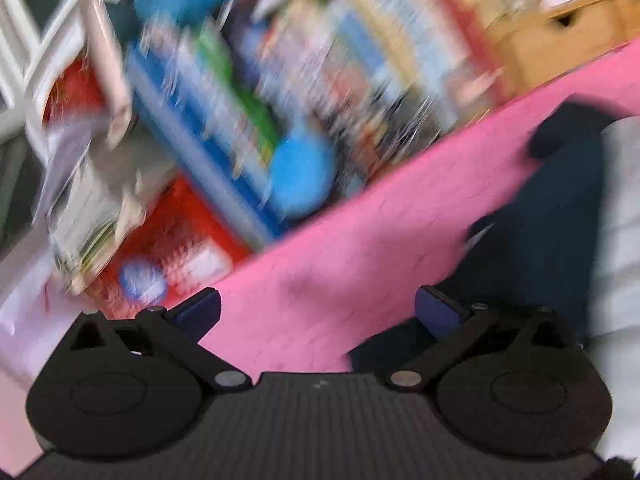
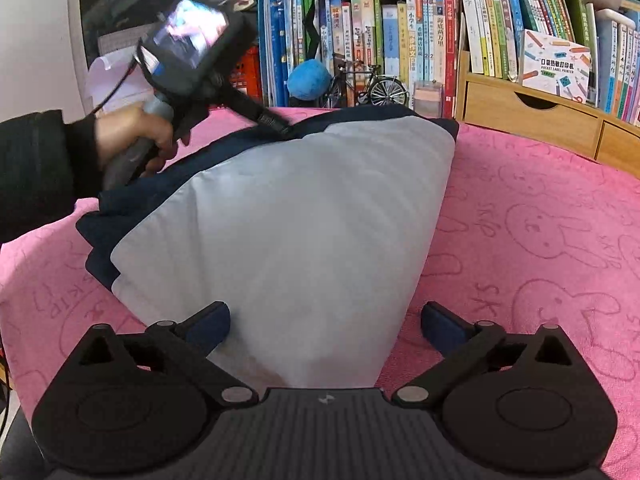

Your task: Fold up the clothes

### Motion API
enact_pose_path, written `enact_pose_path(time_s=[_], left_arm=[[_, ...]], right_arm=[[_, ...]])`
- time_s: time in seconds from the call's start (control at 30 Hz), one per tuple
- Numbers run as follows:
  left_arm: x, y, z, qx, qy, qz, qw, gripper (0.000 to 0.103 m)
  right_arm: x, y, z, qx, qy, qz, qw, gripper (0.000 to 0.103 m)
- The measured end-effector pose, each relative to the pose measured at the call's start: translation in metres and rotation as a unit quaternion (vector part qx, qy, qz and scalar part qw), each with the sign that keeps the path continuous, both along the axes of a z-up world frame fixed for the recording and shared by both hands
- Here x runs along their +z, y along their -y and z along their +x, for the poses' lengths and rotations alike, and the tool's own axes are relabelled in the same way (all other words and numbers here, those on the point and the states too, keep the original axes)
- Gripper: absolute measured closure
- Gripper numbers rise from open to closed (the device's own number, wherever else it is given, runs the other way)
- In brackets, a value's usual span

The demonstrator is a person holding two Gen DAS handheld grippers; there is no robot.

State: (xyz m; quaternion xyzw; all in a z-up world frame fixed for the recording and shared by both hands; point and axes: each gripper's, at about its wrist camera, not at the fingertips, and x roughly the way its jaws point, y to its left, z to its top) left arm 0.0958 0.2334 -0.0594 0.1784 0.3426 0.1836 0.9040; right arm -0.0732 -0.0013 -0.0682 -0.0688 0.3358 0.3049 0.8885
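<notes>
Garment (image 2: 296,232), grey-white panel over navy layer, lies folded on pink cloth (image 2: 540,216), tapering toward right gripper (image 2: 326,322).

Right gripper: jaws spread wide, nothing pinched; narrow end of garment lies between pads, no contact visible. Tilted down at cloth.

Left gripper (image 2: 280,124) at 11 o'clock, fingers at far navy edge; in its own blurred view, jaws apart, empty. Hand (image 2: 136,136) wraps handle, dark sleeve (image 2: 36,168) behind.

Next, likely: pinch one edge cleanly, lift low, keep layers aligned.

Home kids' rm, bookshelf (image 2: 400,40), plush toys (image 2: 308,80)
</notes>
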Motion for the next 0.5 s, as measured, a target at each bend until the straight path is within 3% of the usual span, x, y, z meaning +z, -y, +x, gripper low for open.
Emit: enact_pose_path(time_s=[0.07, 0.1, 0.27, 0.4, 0.5], left_arm=[[0.007, -0.033, -0.002, 0.048, -0.012, -0.093, 0.9945, 0.002], [0.011, -0.043, -0.008, 0.059, -0.008, -0.110, 0.9921, 0.002], [0.034, -0.062, -0.052, 0.065, 0.005, -0.139, 0.9881, 0.002], [0.060, -0.060, -0.105, 0.025, 0.035, -0.187, 0.9814, 0.001], [0.076, -0.043, -0.149, -0.016, 0.069, -0.229, 0.9707, 0.000]], right_arm=[[0.000, 0.000, 0.000, 0.000, 0.000, -0.001, 1.000, 0.000], [0.000, 0.000, 0.000, 0.000, 0.000, -0.001, 1.000, 0.000], [0.000, 0.001, 0.001, 0.001, 0.001, -0.001, 1.000, 0.000], [0.000, 0.001, 0.000, 0.001, 0.001, -0.003, 1.000, 0.000], [0.000, 0.003, -0.001, -0.005, 0.003, 0.002, 1.000, 0.000]])
